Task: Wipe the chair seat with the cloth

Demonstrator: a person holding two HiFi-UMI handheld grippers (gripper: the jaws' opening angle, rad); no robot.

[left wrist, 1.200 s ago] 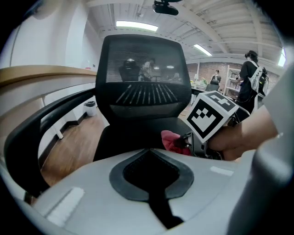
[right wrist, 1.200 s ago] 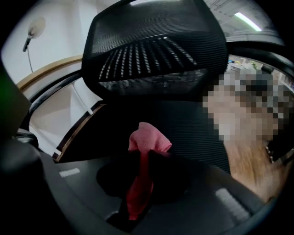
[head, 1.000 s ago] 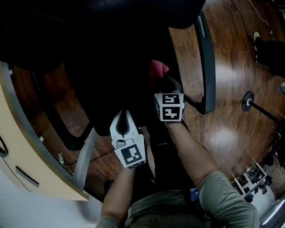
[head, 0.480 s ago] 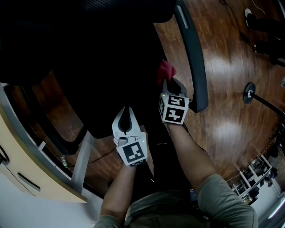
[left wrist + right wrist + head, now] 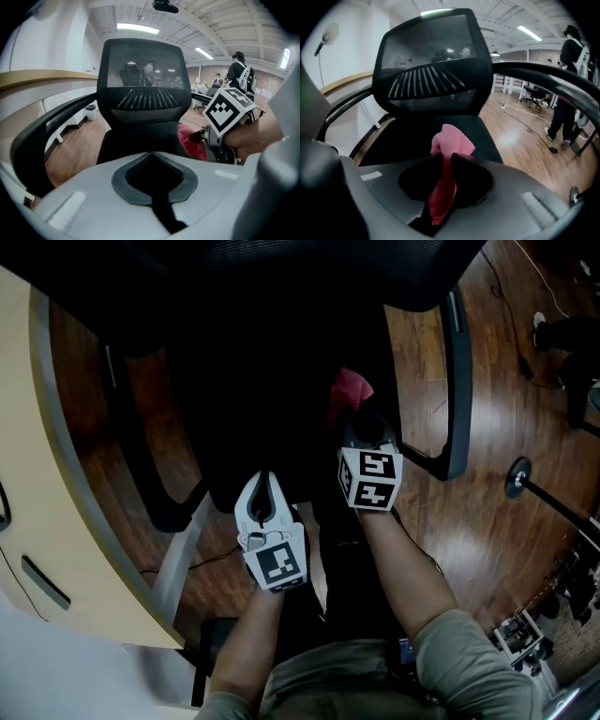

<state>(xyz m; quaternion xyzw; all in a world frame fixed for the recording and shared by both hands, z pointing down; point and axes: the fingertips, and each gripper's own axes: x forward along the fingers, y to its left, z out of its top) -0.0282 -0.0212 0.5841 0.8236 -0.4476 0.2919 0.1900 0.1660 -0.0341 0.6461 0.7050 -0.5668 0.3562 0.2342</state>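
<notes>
The black chair seat (image 5: 272,399) fills the middle of the head view, very dark. My right gripper (image 5: 361,423) hangs over the seat's front right part, shut on a pink cloth (image 5: 350,388). In the right gripper view the cloth (image 5: 450,143) is pinched between the jaws, its bunched end sticking out above the seat (image 5: 480,124) and a strip trailing back between them. My left gripper (image 5: 265,476) is at the seat's front edge, left of the right one, jaws together and holding nothing. Its own view shows the cloth (image 5: 191,143) at the right.
Dark armrests run along both sides, the right armrest (image 5: 457,381) and the left armrest (image 5: 131,427). The mesh backrest (image 5: 431,70) rises behind the seat. A pale desk edge (image 5: 56,521) is at the left, with wooden floor around. People (image 5: 569,84) stand far off.
The right gripper with the cloth has shifted slightly forward over the seat, and the left gripper has stayed beside it. The chair sits more squarely in the head view now.
</notes>
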